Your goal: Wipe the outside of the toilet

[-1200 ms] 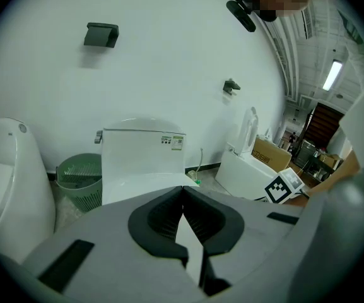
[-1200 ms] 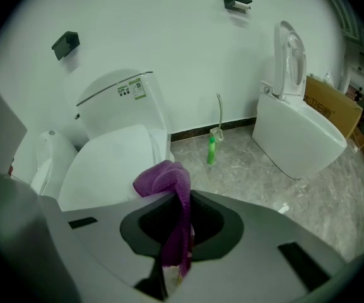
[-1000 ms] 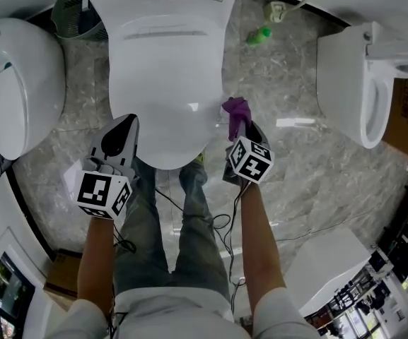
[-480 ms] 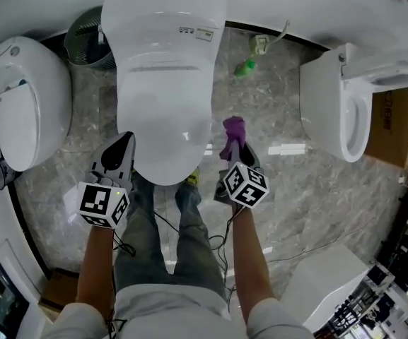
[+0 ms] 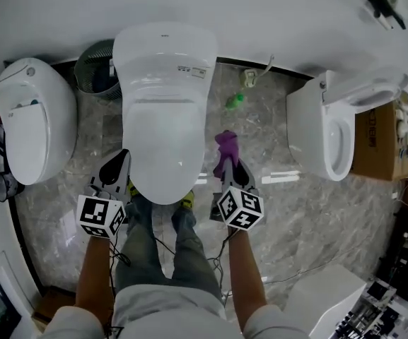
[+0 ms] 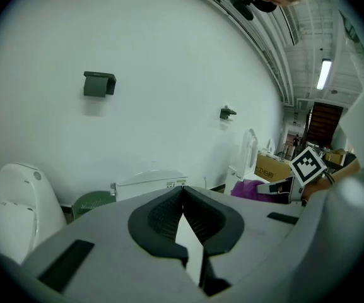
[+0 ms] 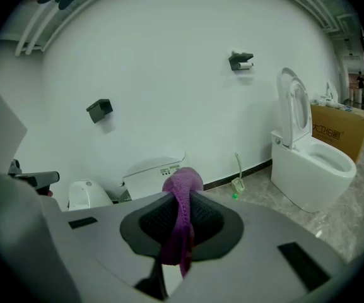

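A white toilet with its lid down stands against the wall in the head view, and its tank shows in the right gripper view. My right gripper is shut on a purple cloth, held just right of the bowl's front; the cloth hangs between the jaws. My left gripper is at the bowl's left front, its jaws closed together with nothing between them.
A second closed toilet stands at left, a third one with raised lid at right. A green mesh bin sits behind left. A green bottle lies on the marble floor. A cardboard box is at far right.
The head view has pulled back and up, so the wall and the whole toilet show now. Both grippers stay beside the bowl's front; the cloth is still held.
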Action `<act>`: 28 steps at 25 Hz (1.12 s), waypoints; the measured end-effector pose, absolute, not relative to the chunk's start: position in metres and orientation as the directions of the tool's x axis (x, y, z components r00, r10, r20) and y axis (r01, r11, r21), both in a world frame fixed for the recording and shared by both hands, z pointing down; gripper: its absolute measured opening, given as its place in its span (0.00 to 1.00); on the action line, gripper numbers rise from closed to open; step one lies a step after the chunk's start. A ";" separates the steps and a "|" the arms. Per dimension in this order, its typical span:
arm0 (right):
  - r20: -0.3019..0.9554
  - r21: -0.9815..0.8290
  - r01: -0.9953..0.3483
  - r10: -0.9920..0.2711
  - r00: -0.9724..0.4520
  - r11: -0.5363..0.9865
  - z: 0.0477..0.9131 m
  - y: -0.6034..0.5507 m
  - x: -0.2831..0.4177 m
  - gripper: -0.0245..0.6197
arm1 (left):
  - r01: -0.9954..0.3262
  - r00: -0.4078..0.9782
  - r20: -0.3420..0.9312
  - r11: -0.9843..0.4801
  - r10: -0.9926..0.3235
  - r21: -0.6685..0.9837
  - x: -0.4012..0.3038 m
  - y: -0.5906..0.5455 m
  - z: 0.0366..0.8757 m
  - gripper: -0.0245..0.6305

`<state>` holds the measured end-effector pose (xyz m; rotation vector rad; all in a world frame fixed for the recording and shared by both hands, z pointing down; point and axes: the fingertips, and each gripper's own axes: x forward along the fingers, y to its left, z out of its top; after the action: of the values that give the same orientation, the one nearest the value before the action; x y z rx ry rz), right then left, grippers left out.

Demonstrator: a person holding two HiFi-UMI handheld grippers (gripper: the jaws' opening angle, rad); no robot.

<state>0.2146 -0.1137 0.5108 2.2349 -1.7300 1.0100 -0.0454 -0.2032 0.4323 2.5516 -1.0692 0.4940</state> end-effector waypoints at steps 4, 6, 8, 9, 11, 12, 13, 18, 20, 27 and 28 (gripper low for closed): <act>0.548 -0.280 -0.910 -0.830 0.109 -0.304 0.473 -0.114 0.208 0.12 | -0.742 0.650 0.406 -0.652 -0.642 0.155 -0.053 -0.208 0.402 0.06; 0.535 -0.269 -0.920 -0.839 0.103 -0.284 0.454 -0.113 0.204 0.12 | -0.744 0.648 0.389 -0.653 -0.655 0.142 -0.054 -0.207 0.385 0.06; 0.516 -0.273 -0.924 -0.851 0.096 -0.269 0.435 -0.114 0.203 0.12 | -0.742 0.650 0.373 -0.659 -0.662 0.123 -0.054 -0.205 0.368 0.06; 0.504 -0.275 -0.925 -0.859 0.092 -0.261 0.425 -0.115 0.204 0.12 | -0.740 0.652 0.366 -0.662 -0.664 0.118 -0.053 -0.205 0.360 0.06; 0.482 -0.277 -0.930 -0.872 0.085 -0.244 0.407 -0.118 0.204 0.12 | -0.737 0.658 0.353 -0.665 -0.665 0.119 -0.050 -0.205 0.345 0.06; 0.473 -0.276 -0.932 -0.878 0.082 -0.235 0.398 -0.118 0.205 0.12 | -0.737 0.660 0.346 -0.665 -0.667 0.123 -0.050 -0.204 0.338 0.06; 0.464 -0.274 -0.934 -0.882 0.080 -0.229 0.389 -0.118 0.205 0.12 | -0.737 0.661 0.338 -0.665 -0.670 0.125 -0.049 -0.204 0.331 0.06; 0.432 -0.279 -0.937 -0.899 0.072 -0.209 0.348 -0.112 0.205 0.12 | -0.740 0.662 0.294 -0.664 -0.690 0.108 -0.047 -0.198 0.294 0.06; 0.419 -0.281 -0.939 -0.906 0.064 -0.197 0.333 -0.109 0.204 0.12 | -0.740 0.664 0.270 -0.665 -0.698 0.101 -0.046 -0.195 0.276 0.06; 0.379 -0.282 -0.948 -0.925 0.033 -0.149 0.288 -0.103 0.195 0.12 | -0.755 0.651 0.197 -0.652 -0.733 0.069 -0.053 -0.188 0.223 0.06; 0.373 -0.283 -0.948 -0.927 0.029 -0.143 0.283 -0.103 0.193 0.12 | -0.757 0.648 0.192 -0.650 -0.737 0.066 -0.055 -0.188 0.218 0.06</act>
<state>0.1932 -0.1028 0.2833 2.2213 -2.0266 0.7447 -0.0548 -0.1882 0.2178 2.7235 -1.2416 0.2225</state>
